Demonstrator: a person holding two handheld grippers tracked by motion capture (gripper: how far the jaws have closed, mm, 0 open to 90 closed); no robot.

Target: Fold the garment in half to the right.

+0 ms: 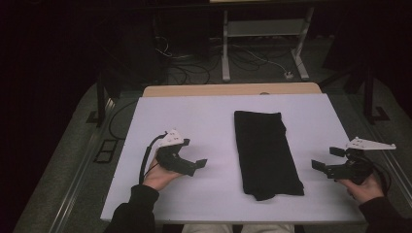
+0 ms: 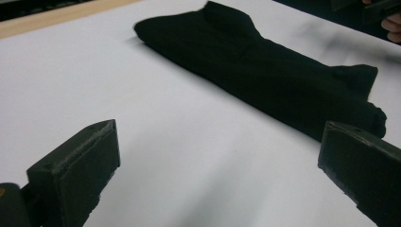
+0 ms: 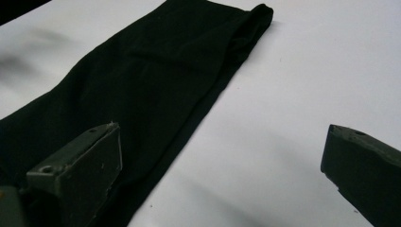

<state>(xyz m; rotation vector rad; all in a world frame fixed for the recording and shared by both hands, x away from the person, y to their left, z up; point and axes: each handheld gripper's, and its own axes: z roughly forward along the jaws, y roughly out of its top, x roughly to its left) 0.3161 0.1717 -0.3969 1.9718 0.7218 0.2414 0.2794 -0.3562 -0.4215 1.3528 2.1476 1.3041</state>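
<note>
While both of your hands rest off to the sides, the black cloth (image 1: 266, 154) lies folded into a long strip on the white worktop (image 1: 204, 111), running from the far middle toward the near edge, a little right of centre. Your left gripper (image 1: 196, 165) sits on the near left, well apart from the cloth, its jaws spread wide with nothing between them; your right gripper (image 1: 324, 158) sits on the near right, closer to the strip, also wide and empty. Judging by how flat it lies and the soft rolled folds at its ends, the cloth (image 2: 265, 75) should be light and limp, so it will sag and drape the moment you lift it, and a single pinch will leave the rest trailing. It looks like several layers stacked, so a shallow bite may catch just the top layer and peel the fold open. The near end is slightly ragged, with a corner poking out toward the right, and in the right gripper view the long edge of the cloth (image 3: 142, 94) lies clean against the worktop. You would likely do best to take it at two corners of one end, sliding a jaw under all layers before closing.
</note>
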